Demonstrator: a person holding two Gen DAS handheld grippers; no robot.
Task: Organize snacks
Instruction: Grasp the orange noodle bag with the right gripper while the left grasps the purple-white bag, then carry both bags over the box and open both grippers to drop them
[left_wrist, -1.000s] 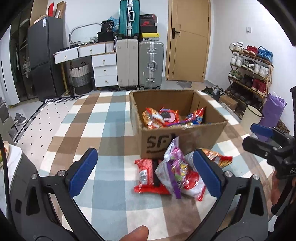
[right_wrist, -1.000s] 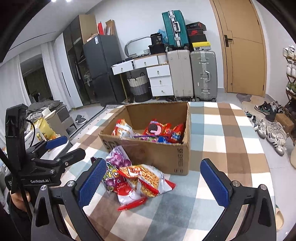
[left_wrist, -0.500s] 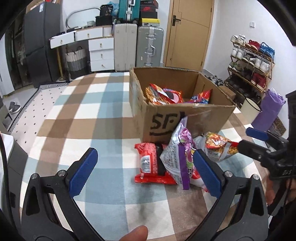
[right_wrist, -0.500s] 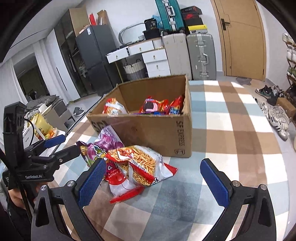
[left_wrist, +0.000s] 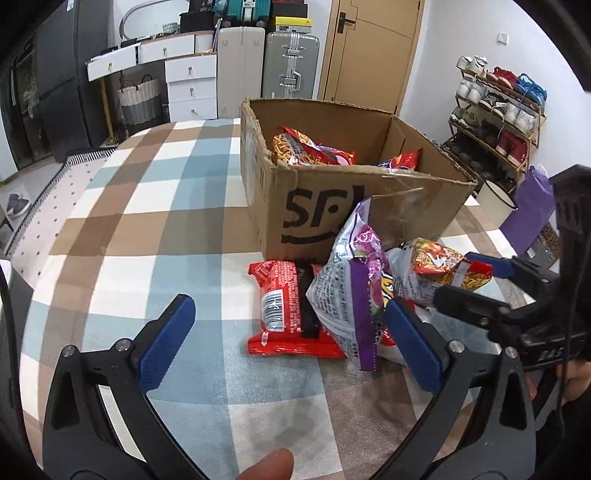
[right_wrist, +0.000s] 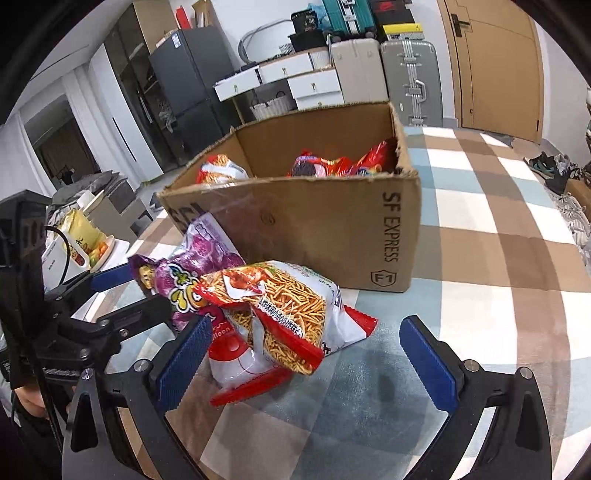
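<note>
An open cardboard box (left_wrist: 369, 199) (right_wrist: 332, 218) with several snack bags inside stands on the checked tablecloth. In front of it lies a small pile: a red packet (left_wrist: 284, 306), a purple bag (left_wrist: 351, 291) (right_wrist: 199, 258) leaning on the box, and an orange noodle-snack bag (left_wrist: 439, 266) (right_wrist: 280, 306). My left gripper (left_wrist: 291, 339) is open, low over the cloth, with the red packet between its fingers' line. My right gripper (right_wrist: 314, 358) is open, its left pad (right_wrist: 184, 358) beside the noodle-snack bag. Each gripper shows in the other's view.
Suitcases (left_wrist: 291, 62), white drawers (left_wrist: 190, 85) and a wooden door (left_wrist: 369, 51) stand at the back. A shoe rack (left_wrist: 495, 107) and purple bag (left_wrist: 532, 206) are on the right. A yellow packet (right_wrist: 79, 240) lies off the table's left. Bare cloth (left_wrist: 147, 206) spreads left of the box.
Both grippers have moved down and closer to the snack pile in front of the box. The bags now fill more of each view. Both jaws stayed open.
</note>
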